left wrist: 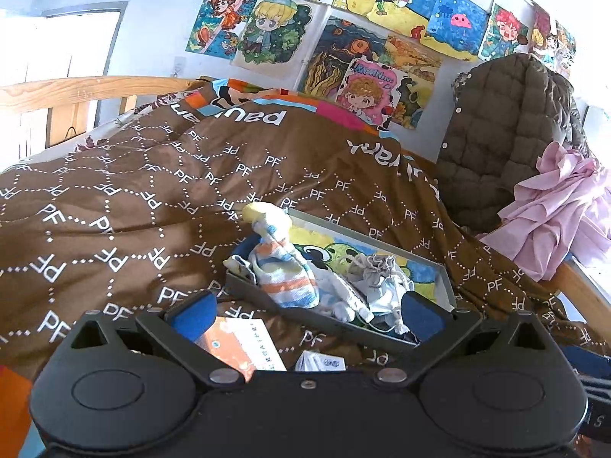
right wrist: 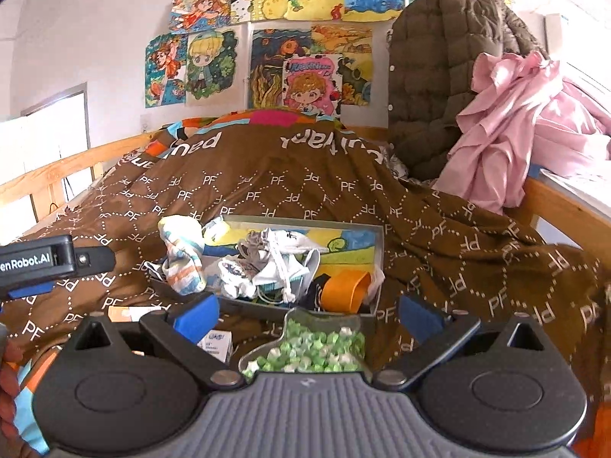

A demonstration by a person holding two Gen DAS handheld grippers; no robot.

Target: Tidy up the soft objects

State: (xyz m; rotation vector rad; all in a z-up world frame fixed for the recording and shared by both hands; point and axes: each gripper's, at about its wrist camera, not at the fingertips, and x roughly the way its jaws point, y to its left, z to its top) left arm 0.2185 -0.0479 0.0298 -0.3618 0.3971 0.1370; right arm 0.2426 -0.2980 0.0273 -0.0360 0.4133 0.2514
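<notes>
A shallow grey box (left wrist: 445,278) with a cartoon-printed bottom lies on the brown bed cover. It holds a striped sock (left wrist: 284,271), a grey drawstring pouch (left wrist: 376,267) and other small cloth items. My left gripper (left wrist: 305,316) hovers just before the box's near edge, open and holding nothing. In the right wrist view the same box (right wrist: 378,240) also holds an orange band (right wrist: 343,290), with the striped sock (right wrist: 183,263) draped over its left end. My right gripper (right wrist: 305,316) is open above a clear container of green paper stars (right wrist: 305,347), apart from it.
An orange card (left wrist: 236,339) and a small white packet (left wrist: 320,362) lie on the cover near the box. A quilted brown jacket (right wrist: 439,76) and pink cloth (right wrist: 508,126) hang at the right bed rail. The left gripper's housing (right wrist: 38,261) shows at the left edge.
</notes>
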